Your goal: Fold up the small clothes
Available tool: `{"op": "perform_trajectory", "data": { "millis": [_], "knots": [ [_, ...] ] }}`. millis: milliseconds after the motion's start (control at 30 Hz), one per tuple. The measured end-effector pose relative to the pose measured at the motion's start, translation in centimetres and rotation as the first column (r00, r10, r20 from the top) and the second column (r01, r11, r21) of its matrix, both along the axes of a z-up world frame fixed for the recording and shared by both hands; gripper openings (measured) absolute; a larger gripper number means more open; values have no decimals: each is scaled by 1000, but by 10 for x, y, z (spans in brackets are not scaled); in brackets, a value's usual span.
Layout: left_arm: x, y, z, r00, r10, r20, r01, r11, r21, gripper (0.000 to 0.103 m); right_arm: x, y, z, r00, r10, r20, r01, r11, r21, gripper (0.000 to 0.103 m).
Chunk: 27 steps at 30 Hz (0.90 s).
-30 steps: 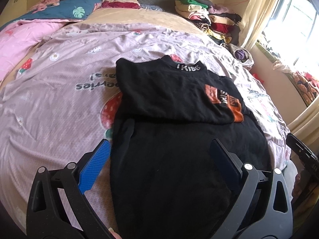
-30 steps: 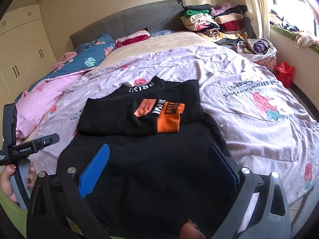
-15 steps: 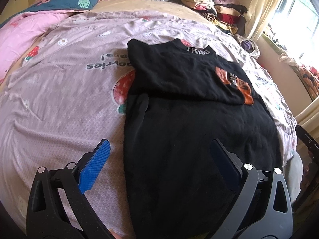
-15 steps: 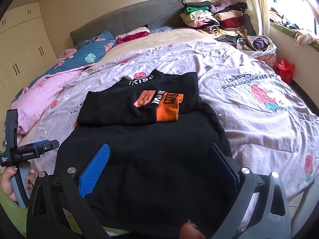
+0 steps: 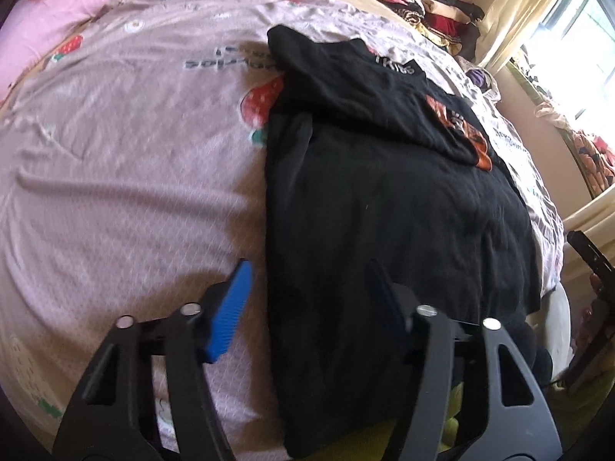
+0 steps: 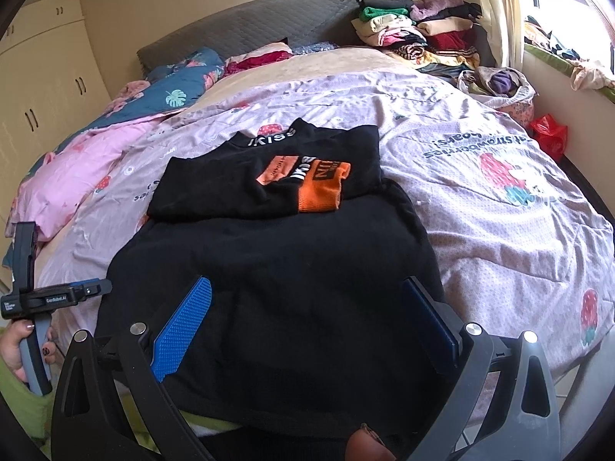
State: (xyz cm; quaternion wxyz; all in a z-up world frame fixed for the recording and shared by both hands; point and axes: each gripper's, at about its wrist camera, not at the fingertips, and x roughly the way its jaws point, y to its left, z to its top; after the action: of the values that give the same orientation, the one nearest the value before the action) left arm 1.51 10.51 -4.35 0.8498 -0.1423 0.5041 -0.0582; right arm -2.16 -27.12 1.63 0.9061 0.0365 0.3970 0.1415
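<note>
My jaws at the hem of a half-folded top

The black cotton top with orange print lies ahead of my jaws, its upper part doubled back. My left gripper is closing astride its side edge, likely to lift it; my right gripper hovers spread above the hem, gripping nothing. Beneath lies a lilac strawberry-print bedspread, with stacked folded clothes beyond.

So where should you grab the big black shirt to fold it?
Probably by the near bottom corners of the black shirt, coming from the bed's near edge. Its top part with the orange print is already folded flat, while the lower half lies spread toward you. The left gripper has jaws closing astride the shirt's side edge; the right gripper hangs open above.
</note>
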Motion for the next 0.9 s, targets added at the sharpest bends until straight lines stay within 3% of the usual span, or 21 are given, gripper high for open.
{"op": "perform_trajectory", "data": {
  "millis": [200,500,700,900],
  "knots": [
    [-13,4,-12,999,-17,-46,15,998,-55,36,-4,-12,-7,1000,-20,-19,20,1000,-5,98],
    [-28,-2,-20,996,-56,-75,49,994,-102,36,-9,-34,-28,997,-46,-69,43,998,-38,98],
    [-41,-17,-29,988,-123,-95,112,987,-116,36,-14,-62,-51,988,-55,-147,49,998,-45,98],
    [-44,-10,-33,988,-122,-96,108,984,-139,35,-18,-76,-72,974,-32,-224,26,999,-31,97]
  ]
}}
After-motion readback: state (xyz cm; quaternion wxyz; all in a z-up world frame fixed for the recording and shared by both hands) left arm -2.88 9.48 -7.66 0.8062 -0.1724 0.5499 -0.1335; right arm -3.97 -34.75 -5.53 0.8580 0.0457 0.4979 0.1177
